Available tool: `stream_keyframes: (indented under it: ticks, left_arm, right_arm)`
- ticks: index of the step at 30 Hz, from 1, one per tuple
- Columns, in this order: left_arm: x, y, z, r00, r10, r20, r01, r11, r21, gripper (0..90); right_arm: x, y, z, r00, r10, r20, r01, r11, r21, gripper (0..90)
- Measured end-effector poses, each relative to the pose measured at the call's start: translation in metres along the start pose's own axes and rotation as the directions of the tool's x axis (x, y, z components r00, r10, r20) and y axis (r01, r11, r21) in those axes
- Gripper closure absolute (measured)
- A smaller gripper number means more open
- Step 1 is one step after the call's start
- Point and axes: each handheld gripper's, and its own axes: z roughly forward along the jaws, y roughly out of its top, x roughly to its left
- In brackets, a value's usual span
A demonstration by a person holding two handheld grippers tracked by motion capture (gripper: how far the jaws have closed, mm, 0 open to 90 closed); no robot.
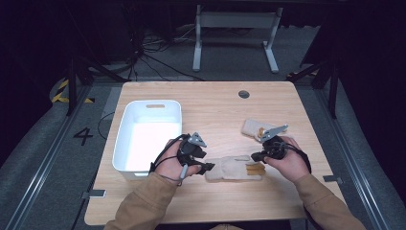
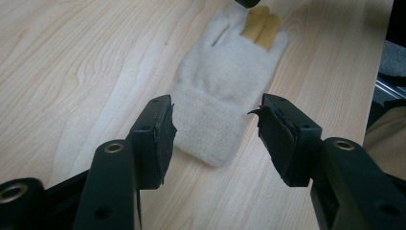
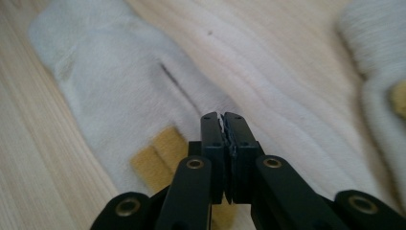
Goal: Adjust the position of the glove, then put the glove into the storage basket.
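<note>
A cream knitted glove (image 1: 233, 168) with yellow fingertips lies flat on the wooden table (image 1: 210, 103), cuff toward my left gripper (image 1: 209, 167). In the left gripper view the left gripper (image 2: 215, 129) is open, its pads on either side of the glove's cuff (image 2: 210, 129) and apart from it. My right gripper (image 1: 254, 155) hovers at the glove's finger end. The right gripper (image 3: 222, 120) is shut, tips just over the glove (image 3: 119, 91) beside its yellow fingertips (image 3: 158, 155), with nothing visible between the pads. A second cream glove (image 1: 251, 128) lies just beyond the right hand.
A white plastic bin (image 1: 125, 143) stands on the table's left half, close to the left hand. The second glove (image 3: 378, 67) fills the right edge of the right gripper view. A round grommet (image 1: 243, 94) sits near the table's far edge.
</note>
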Motion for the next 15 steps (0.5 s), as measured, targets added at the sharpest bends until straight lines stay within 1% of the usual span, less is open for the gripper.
stream_keyframes:
  ticks: [1, 3, 5, 6, 10, 12, 14, 15]
  left_arm:
    - [0.001, 0.002, -0.001, 1.0000, 0.001, 0.002, -0.001, 1.0000, -0.006, 46.8]
    - [0.001, 0.002, -0.002, 1.0000, 0.001, 0.004, -0.001, 1.0000, -0.004, 46.8]
    - [0.001, 0.002, -0.002, 1.0000, 0.001, 0.005, -0.001, 1.0000, -0.002, 46.8]
    - [0.002, 0.002, -0.002, 1.0000, 0.000, 0.007, 0.000, 1.0000, -0.003, 46.9]
    - [0.001, 0.003, -0.003, 0.9999, 0.000, 0.010, 0.000, 1.0000, -0.009, 46.9]
    - [0.000, 0.002, -0.004, 1.0000, 0.001, 0.008, -0.001, 0.9999, -0.012, 46.8]
    - [0.000, 0.002, -0.006, 1.0000, 0.001, 0.008, -0.001, 0.9999, -0.014, 46.7]
    - [0.000, 0.002, -0.007, 1.0000, 0.000, 0.009, 0.000, 0.9999, -0.015, 46.7]
  right_arm:
    - [-0.004, 0.002, -0.006, 0.9999, 0.002, 0.014, -0.002, 0.9998, -0.021, 87.8]
    - [-0.007, 0.004, -0.012, 0.9997, 0.010, 0.023, -0.009, 0.9993, -0.037, 86.8]
    - [-0.008, 0.004, -0.014, 0.9996, 0.013, 0.027, -0.011, 0.9992, -0.039, 86.6]
    - [-0.011, 0.007, -0.020, 0.9991, 0.014, 0.039, -0.013, 0.9989, -0.046, 86.5]
    - [-0.020, 0.011, -0.029, 0.9973, 0.026, 0.069, -0.021, 0.9978, -0.062, 83.2]
    - [-0.025, 0.012, -0.032, 0.9965, 0.033, 0.076, -0.028, 0.9969, -0.073, 80.7]
    - [-0.032, 0.013, -0.035, 0.9951, 0.044, 0.088, -0.038, 0.9963, -0.077, 80.2]
    - [-0.032, 0.013, -0.035, 0.9951, 0.044, 0.088, -0.038, 0.9963, -0.077, 80.2]
